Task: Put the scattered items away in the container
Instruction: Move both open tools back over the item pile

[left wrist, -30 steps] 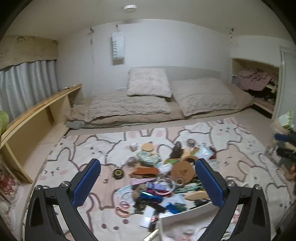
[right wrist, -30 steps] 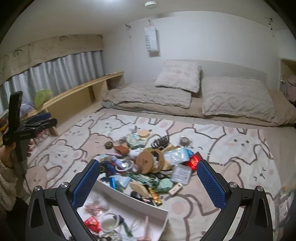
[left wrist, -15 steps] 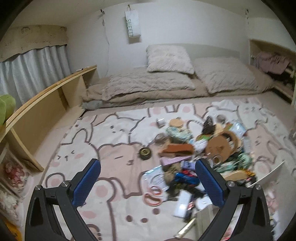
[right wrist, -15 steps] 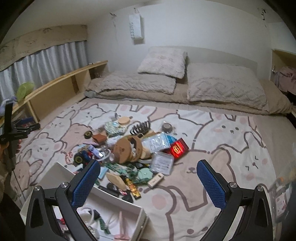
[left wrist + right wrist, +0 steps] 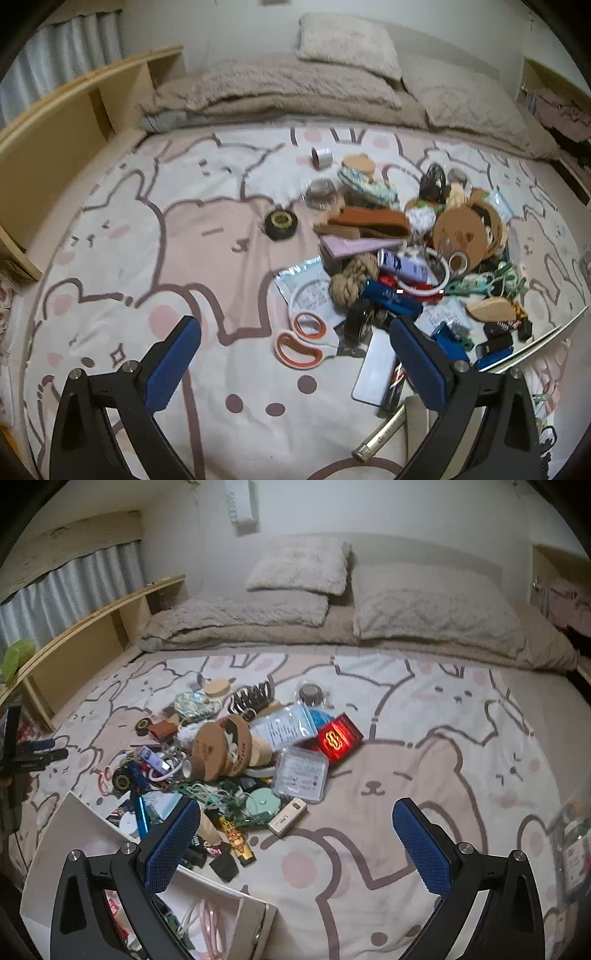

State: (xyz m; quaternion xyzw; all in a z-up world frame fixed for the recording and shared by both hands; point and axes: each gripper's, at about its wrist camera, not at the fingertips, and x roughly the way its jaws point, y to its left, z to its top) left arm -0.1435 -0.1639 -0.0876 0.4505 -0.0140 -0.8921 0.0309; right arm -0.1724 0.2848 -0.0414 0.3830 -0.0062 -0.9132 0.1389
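Note:
A heap of small items lies on a bear-print blanket [image 5: 147, 258]. In the left wrist view my left gripper [image 5: 295, 354] is open and empty, low over orange-handled scissors [image 5: 301, 341], with a rope knot [image 5: 351, 284] and blue tube [image 5: 391, 299] beyond. A black tape roll [image 5: 280, 223] lies apart to the left. In the right wrist view my right gripper [image 5: 297, 843] is open and empty above a white USB stick [image 5: 288, 816], near a clear case [image 5: 301, 773] and a red box [image 5: 338, 738]. The white container [image 5: 74, 823] sits at lower left with several items inside.
A bed with pillows [image 5: 303, 568] runs along the far wall. A wooden shelf [image 5: 55, 122] lines the left side. The left gripper [image 5: 33, 755] shows at the left edge of the right wrist view. The container's rim [image 5: 539, 339] is at the right of the left wrist view.
Both grippers have tilted down and come closer to the heap. The left one has shifted left toward the scissors; the right one has shifted right, past the container.

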